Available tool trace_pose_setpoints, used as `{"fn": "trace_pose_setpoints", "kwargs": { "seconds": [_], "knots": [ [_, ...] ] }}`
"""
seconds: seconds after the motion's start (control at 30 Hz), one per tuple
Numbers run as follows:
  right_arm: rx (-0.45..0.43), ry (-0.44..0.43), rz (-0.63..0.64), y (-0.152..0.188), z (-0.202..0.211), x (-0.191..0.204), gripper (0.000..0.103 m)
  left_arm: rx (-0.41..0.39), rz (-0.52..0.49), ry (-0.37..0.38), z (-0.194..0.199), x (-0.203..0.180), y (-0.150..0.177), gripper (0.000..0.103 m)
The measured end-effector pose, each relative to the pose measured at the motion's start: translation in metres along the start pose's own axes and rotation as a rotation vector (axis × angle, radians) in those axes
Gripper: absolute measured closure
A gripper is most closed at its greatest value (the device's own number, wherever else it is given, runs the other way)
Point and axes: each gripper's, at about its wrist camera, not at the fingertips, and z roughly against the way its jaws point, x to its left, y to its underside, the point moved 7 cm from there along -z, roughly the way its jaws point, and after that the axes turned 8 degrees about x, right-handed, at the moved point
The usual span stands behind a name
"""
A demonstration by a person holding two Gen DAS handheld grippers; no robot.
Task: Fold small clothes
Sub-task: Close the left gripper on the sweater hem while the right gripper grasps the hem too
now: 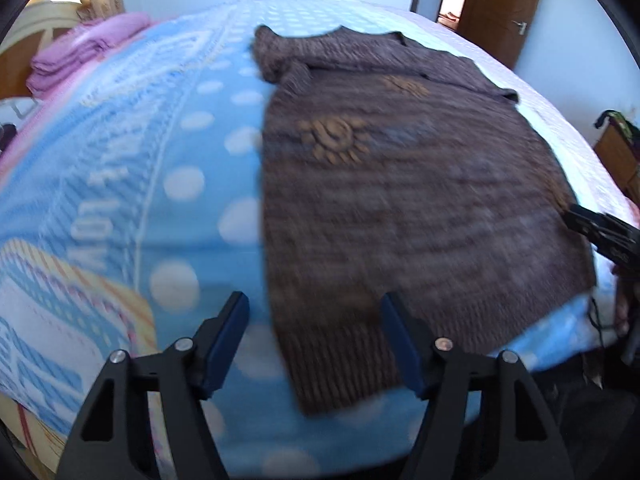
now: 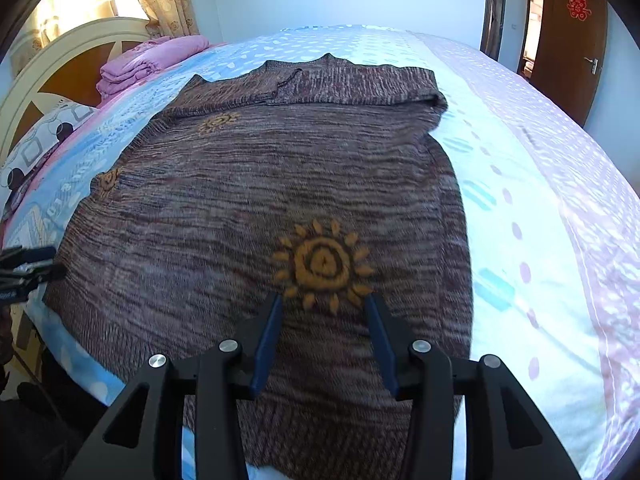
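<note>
So there's a brown knit sweater [image 2: 256,200] spread flat on the bed [image 2: 540,184], hem toward the near edge, sleeves folded in across the top by the collar. It's lying on a blue dotted blanket [image 1: 192,184].

The left gripper [image 1: 314,312] hangs over the sweater's left hem corner, fingers apart. One blue pad [image 1: 224,344] is over the blanket and the other over the ribbed hem, with the corner between them in the picture. Can't tell whether they touch the cloth. That view is pretty smeared.

The right gripper [image 2: 322,312] is over the lower middle of the sweater, just below an orange sun pattern [image 2: 322,264], fingers parted and nothing clamped.

What each view gives you: the left camera shows the sweater's left edge and a lot of blue blanket beside it, plus the right gripper poking in at the far right edge. The right camera is sharper and shows the sweater's right side, the pale pink-dotted half of the bed, the headboard [image 2: 68,64] and a patterned pillow [image 2: 44,140]. Both catch the folded pink bedding [image 2: 148,60] and the wooden door [image 2: 576,36].
</note>
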Motion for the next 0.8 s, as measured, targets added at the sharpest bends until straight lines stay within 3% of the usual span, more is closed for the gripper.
{"fn": "trace_pose_setpoints", "kwargs": {
  "seconds": [0.2, 0.3, 0.4, 0.47, 0.67, 0.8],
  "knots": [
    [0.006, -0.004, -0.006, 0.008, 0.004, -0.003, 0.056, 0.017, -0.015, 0.028, 0.000, -0.012, 0.024, 0.035],
    [0.012, -0.011, -0.012, 0.010, 0.006, -0.004, 0.056, 0.001, -0.038, 0.005, -0.004, -0.020, 0.024, 0.045],
    [0.015, -0.024, -0.032, 0.013, 0.011, -0.009, 0.056, -0.022, -0.048, -0.011, -0.004, -0.020, 0.023, 0.066],
    [-0.001, -0.028, -0.068, 0.016, 0.019, -0.019, 0.056, -0.026, -0.051, 0.024, -0.001, -0.020, 0.021, 0.093],
    [-0.058, -0.009, -0.156, 0.035, 0.051, -0.051, 0.056, -0.055, -0.071, 0.077, 0.014, -0.026, 0.020, 0.093],
    [-0.017, -0.057, -0.192, 0.055, 0.052, -0.057, 0.056, -0.082, -0.080, 0.087, 0.026, -0.027, 0.018, 0.093]
  ]
}}
